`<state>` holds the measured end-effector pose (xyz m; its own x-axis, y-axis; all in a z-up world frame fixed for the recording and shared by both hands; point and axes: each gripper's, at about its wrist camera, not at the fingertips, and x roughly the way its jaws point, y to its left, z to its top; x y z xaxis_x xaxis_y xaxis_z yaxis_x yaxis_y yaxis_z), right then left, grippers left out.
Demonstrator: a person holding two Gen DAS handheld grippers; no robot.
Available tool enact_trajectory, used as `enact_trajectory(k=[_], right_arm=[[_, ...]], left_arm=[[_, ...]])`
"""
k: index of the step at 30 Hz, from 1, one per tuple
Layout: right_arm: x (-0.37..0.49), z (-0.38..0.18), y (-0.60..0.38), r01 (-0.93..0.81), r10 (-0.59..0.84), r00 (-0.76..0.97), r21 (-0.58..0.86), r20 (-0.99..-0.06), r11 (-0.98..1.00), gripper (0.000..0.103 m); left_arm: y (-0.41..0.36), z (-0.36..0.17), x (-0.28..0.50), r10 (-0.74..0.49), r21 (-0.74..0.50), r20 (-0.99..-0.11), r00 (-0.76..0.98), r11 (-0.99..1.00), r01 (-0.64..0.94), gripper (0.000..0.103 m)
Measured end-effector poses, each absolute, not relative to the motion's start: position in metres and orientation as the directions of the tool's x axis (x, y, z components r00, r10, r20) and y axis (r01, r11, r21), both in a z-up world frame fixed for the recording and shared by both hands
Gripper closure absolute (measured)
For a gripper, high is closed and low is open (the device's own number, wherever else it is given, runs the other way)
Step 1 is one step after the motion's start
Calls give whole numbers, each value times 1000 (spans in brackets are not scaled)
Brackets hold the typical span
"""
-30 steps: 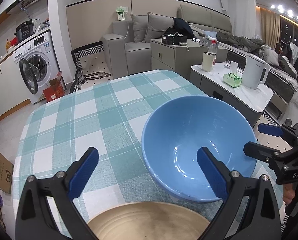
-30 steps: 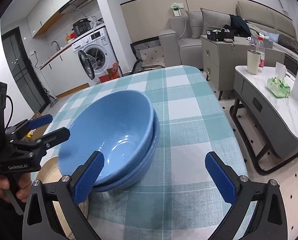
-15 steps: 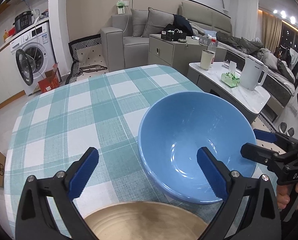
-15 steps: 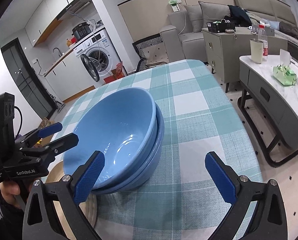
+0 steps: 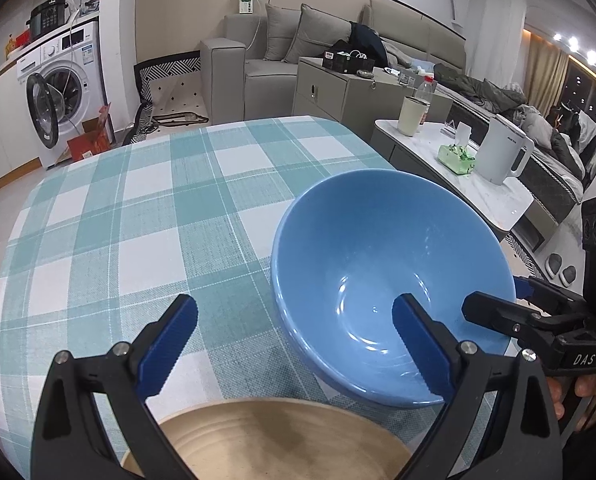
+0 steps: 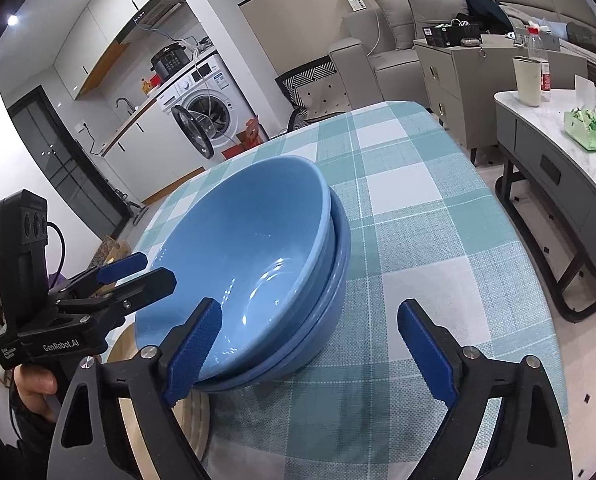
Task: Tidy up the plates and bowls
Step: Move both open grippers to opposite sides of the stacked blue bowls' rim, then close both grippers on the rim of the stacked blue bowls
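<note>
blue bowls [image 6: 257,264] are seen nested, one inside the other, on the checked cloth of the worktop [image 5: 137,208], with the upper bowl sitting tilted in the lower one so that its rim stands higher on the far side in the right wrist view. a tan plate [image 5: 265,440] lies just beside the stack on the near side, and its rim appears to be tucked under or against the lower bowl, though contact cannot be confirmed. the left hand-held gripper [image 5: 293,344] is held spread wide, nothing between its fingers, one finger hanging over the bowl's inside and the other over the cloth. the right hand-held gripper [image 6: 310,344] is likewise spread and empty, its left finger close to the rim of the upper bowl; whether it touches cannot be told. the stacking of the bowls is judged done, with the plate left to be dealt with. the tilt is judged the main risk: if the rim is knocked by a finger, the upper bowl could rock or slide. the stack also stands toward the worktop's right edge, so a push could carry it off. if the plate is dragged while under the bowl, the stack could be tipped.
</note>
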<state>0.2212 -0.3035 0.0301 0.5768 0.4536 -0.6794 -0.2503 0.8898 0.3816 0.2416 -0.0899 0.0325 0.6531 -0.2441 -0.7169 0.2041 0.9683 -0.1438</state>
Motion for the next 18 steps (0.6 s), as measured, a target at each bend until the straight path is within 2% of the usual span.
enact_trajectory(k=[3,9,10,14,18], right_arm=[[221,29,-304,-250,460,574,390,-677,886,13],[224,25,-304,-257,505,551,440,-664,860,18],[224,25,-304,-259,511,549,446,-661,856,19],[223,25,-303,-266,527,546,461,-652,847,27],[220,28,-301,-277,530,549,458,-646,845,35]], left_arm=[[-91,32,242,-260,-160,-714,650,964,210,6],[-93,30,243,-303,-199,-717,628,952,233,16],[-94,29,243,-308,-203,-721,621,950,237,24],[-98,25,245,-316,-211,-739,595,947,241,44],[-101,24,245,-306,-203,-745,592,950,236,51]])
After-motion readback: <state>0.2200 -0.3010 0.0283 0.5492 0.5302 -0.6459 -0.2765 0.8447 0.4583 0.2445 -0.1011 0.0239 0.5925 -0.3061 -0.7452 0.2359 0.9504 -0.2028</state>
